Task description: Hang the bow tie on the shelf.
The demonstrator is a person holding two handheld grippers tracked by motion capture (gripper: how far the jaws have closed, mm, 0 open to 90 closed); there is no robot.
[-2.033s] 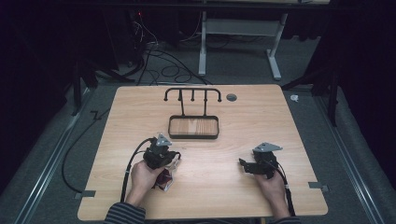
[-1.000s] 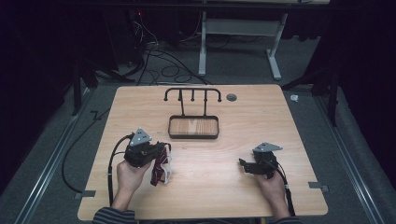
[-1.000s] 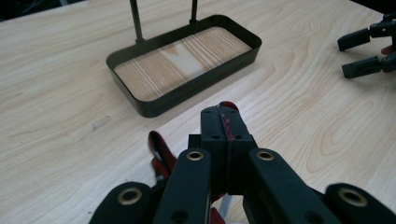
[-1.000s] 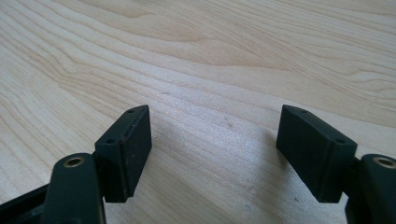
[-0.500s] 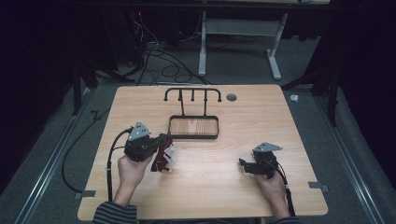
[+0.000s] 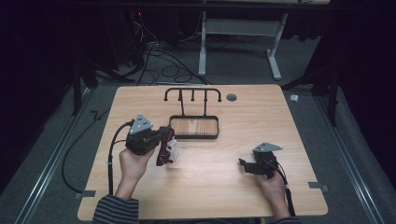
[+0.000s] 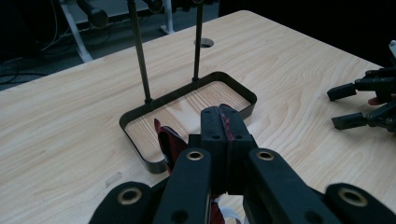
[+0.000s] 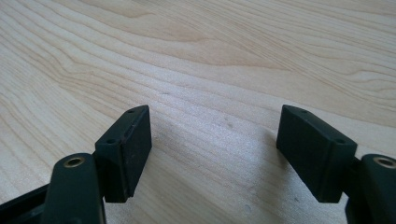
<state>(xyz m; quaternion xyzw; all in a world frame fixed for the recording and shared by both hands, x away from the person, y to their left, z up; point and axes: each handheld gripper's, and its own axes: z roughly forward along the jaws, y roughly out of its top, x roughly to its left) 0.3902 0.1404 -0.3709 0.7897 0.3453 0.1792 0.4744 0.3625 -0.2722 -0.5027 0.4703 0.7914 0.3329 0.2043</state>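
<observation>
Pinching a dark red item between fully closed fingers, the left gripper is being held up off the tabletop by the person's left hand. A thin red edge of the item is showing in the seam between the two finger pads in the left gripper view, and more of it is hanging down beside and below them, with a bit of clear or white material underneath; what the item is cannot be told. The fingers are pointing toward a black rack with a low rectangular frame and upright posts, which is sitting just beyond them.

The right gripper is resting low over the tabletop in the person's right hand, well apart from the left one. Its fingers are standing wide open with bare wood between them, holding nothing, and pointing across toward the left gripper's side.
</observation>
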